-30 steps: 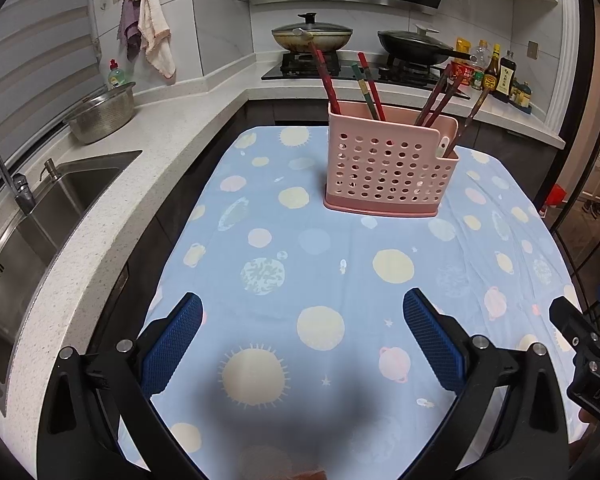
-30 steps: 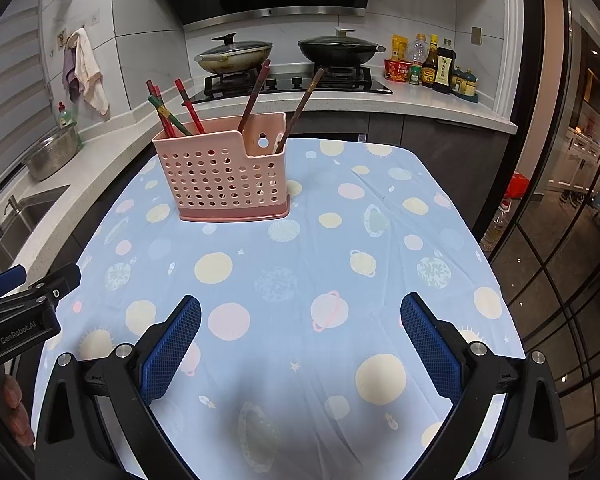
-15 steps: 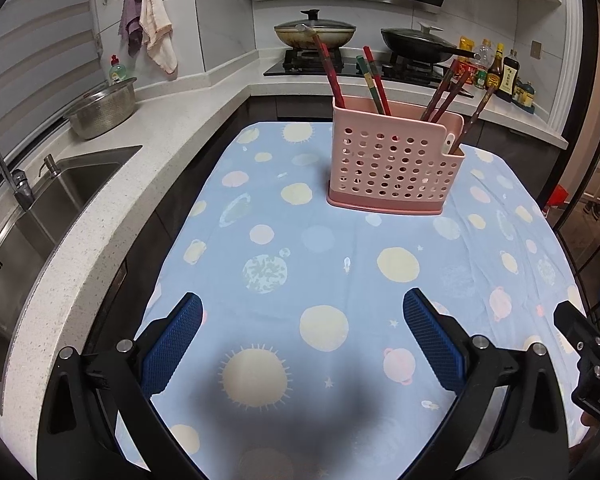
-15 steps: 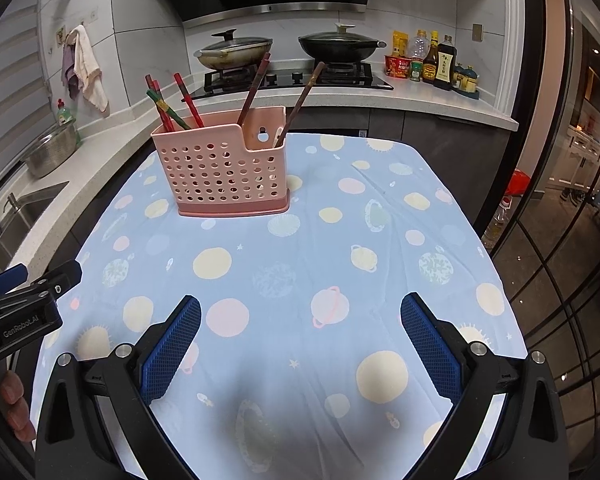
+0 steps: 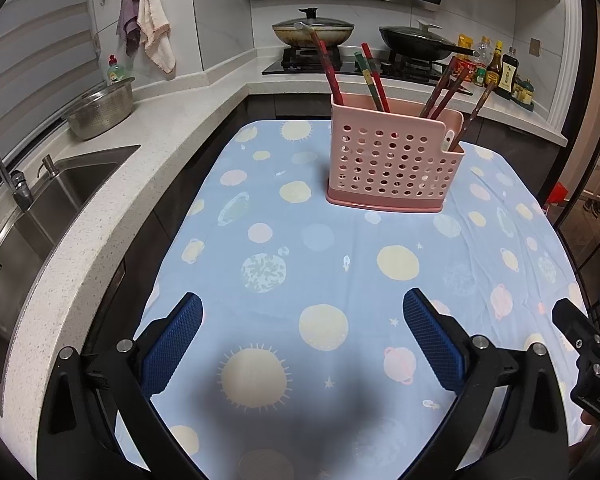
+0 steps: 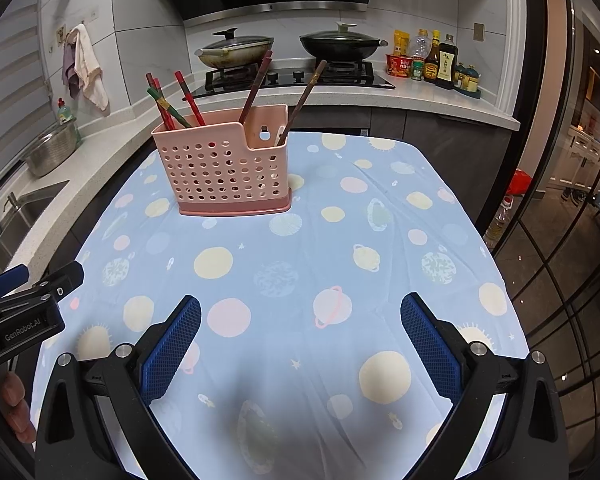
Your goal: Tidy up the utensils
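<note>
A pink perforated utensil basket (image 5: pixel 392 168) (image 6: pixel 224 168) stands upright on the blue planet-print tablecloth (image 5: pixel 320 264) (image 6: pixel 300 264), toward the far side. Several red, green and dark brown chopsticks (image 5: pixel 374 78) (image 6: pixel 186 98) lean out of its compartments. My left gripper (image 5: pixel 302 338) hovers open over the near edge of the cloth, well short of the basket, with nothing between its blue pads. My right gripper (image 6: pixel 300 340) is open the same way, also empty. Each gripper shows at the edge of the other's view.
A white counter (image 5: pixel 100 208) with a steel sink (image 5: pixel 28 216) and a metal colander (image 5: pixel 100 110) runs along the left. At the back a stove holds two lidded pans (image 6: pixel 236 50), with sauce bottles (image 6: pixel 432 58) to the right. A glass door (image 6: pixel 572 200) lies right of the table.
Both grippers have drawn slightly back and tilted, so the basket sits a little lower and nearer in each view. Both stay open and empty.
</note>
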The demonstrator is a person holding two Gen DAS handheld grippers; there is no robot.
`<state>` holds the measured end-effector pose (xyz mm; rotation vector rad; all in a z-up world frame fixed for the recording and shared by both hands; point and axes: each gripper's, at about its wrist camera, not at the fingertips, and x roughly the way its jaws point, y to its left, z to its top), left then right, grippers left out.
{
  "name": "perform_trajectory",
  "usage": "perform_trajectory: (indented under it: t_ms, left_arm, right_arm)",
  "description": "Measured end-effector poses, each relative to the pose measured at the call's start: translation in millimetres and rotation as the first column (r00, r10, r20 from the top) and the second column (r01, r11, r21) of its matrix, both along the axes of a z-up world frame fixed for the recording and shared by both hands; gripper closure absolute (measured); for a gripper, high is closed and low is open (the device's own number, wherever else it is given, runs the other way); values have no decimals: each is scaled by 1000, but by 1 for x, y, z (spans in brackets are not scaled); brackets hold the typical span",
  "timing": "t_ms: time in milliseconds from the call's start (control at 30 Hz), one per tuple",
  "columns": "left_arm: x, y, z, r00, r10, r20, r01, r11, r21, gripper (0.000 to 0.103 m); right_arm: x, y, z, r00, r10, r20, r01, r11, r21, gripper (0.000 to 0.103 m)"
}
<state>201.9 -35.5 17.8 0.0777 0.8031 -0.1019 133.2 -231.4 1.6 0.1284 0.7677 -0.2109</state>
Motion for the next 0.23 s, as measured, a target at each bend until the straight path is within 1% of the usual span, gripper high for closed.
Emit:
perform_trajectory:
  t_ms: [100,233]
  left_arm:
    - [0,1,-1,1000,13,5,-13,1000,6,7]
    - [1,0,-2,1000,3,8,-4,1000,13,7]
  right_arm:
    - [0,0,-1,1000,-5,4,5,1000,-4,7]
    - [1,2,-2,1000,-9,17,9,999,-31,7]
